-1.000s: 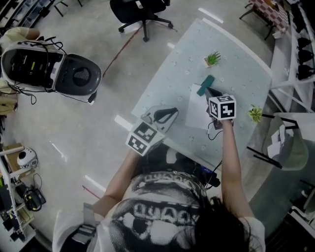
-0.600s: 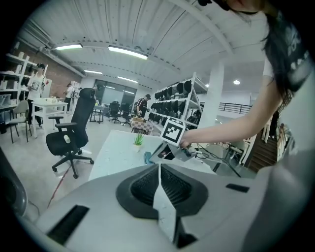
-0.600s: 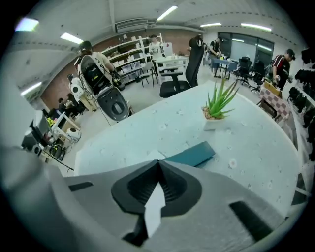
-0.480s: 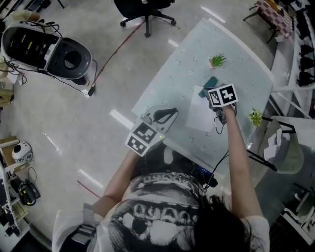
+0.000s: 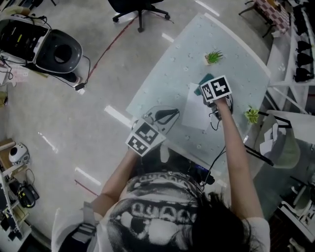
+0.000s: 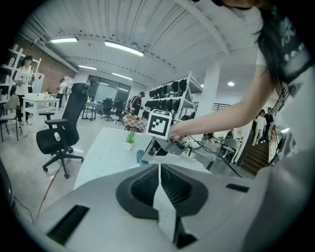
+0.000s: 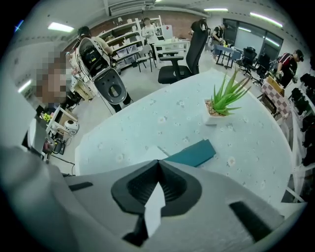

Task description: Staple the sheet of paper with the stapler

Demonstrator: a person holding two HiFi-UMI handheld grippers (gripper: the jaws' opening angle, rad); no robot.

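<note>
The teal stapler (image 7: 193, 153) lies on the pale green table (image 5: 167, 78), and the white sheet's (image 5: 196, 112) far corner (image 7: 155, 151) is beside its near end. My right gripper (image 5: 212, 94) points steeply down over the stapler's (image 5: 202, 88) near end, its marker cube covering most of it. Its jaws are shut with nothing between them; I cannot tell whether they touch the stapler. My left gripper (image 5: 175, 112) hovers at the table's near left edge, shut and empty, a little left of the sheet. In the left gripper view the right gripper (image 6: 153, 147) stands over the stapler (image 6: 142, 156).
A small potted plant (image 5: 212, 57) stands past the stapler, and a second one (image 5: 252, 115) is at the table's right edge. A black office chair (image 5: 140, 6) and a round machine (image 5: 54, 47) stand on the floor to the left.
The right gripper has tipped downward and shifted slightly toward the stapler, so its cube now hides most of it. The left gripper has stayed put.
</note>
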